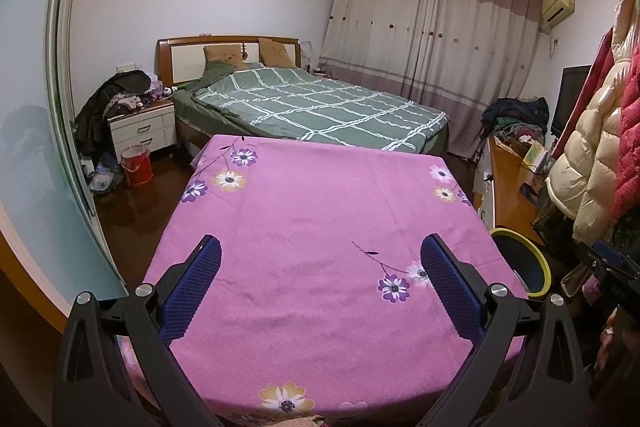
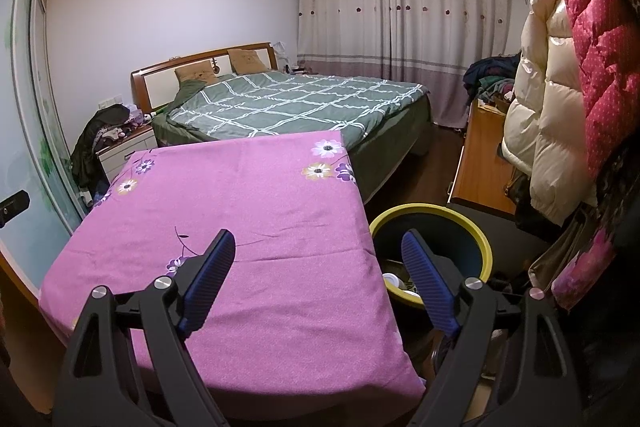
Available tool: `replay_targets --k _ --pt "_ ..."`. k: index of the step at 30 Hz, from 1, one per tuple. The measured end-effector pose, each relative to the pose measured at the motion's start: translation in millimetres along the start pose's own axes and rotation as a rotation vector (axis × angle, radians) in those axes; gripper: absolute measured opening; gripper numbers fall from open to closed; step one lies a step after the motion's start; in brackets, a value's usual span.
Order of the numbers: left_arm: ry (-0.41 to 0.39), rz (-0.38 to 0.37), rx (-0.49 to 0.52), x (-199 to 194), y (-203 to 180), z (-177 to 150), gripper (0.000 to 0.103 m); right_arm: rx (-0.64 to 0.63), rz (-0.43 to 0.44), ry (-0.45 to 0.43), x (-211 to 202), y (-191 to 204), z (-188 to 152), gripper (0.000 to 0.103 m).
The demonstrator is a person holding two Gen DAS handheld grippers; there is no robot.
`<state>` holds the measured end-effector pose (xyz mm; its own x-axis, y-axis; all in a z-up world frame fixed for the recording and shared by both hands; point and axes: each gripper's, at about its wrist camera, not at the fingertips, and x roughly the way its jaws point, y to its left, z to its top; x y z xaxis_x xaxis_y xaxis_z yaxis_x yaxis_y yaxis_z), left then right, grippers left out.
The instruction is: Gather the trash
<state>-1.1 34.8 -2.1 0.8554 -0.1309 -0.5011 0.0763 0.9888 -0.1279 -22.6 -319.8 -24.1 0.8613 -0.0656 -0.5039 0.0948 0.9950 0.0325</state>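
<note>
Both grippers, left (image 1: 320, 283) and right (image 2: 318, 281), gape wide, empty; binned trash (image 2: 394, 283) likely light, pinch edges

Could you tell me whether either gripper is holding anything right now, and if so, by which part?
Nothing is held. The left gripper and right gripper both have open jaws with nothing between them, above the pink tablecloth.
</note>
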Motion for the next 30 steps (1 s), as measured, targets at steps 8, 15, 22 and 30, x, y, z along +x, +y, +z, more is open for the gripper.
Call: replay_targets --k 8,15,22,30 --pt "0.001 0.003 0.003 2 1 0 0.098 -0.001 0.003 0.002 0 1 -1 0.081" --pt "0.008 0.004 0.006 4 0 0 0.098 0.000 0.005 0.005 2 3 -2 0.081" --pt "0.012 0.003 0.008 7 -2 0 0.098 0.003 0.010 0.011 5 7 -4 0.081" --pt "0.017 0.009 0.014 11 -7 0 0.098 0.005 0.012 0.014 6 6 -3 0.081"
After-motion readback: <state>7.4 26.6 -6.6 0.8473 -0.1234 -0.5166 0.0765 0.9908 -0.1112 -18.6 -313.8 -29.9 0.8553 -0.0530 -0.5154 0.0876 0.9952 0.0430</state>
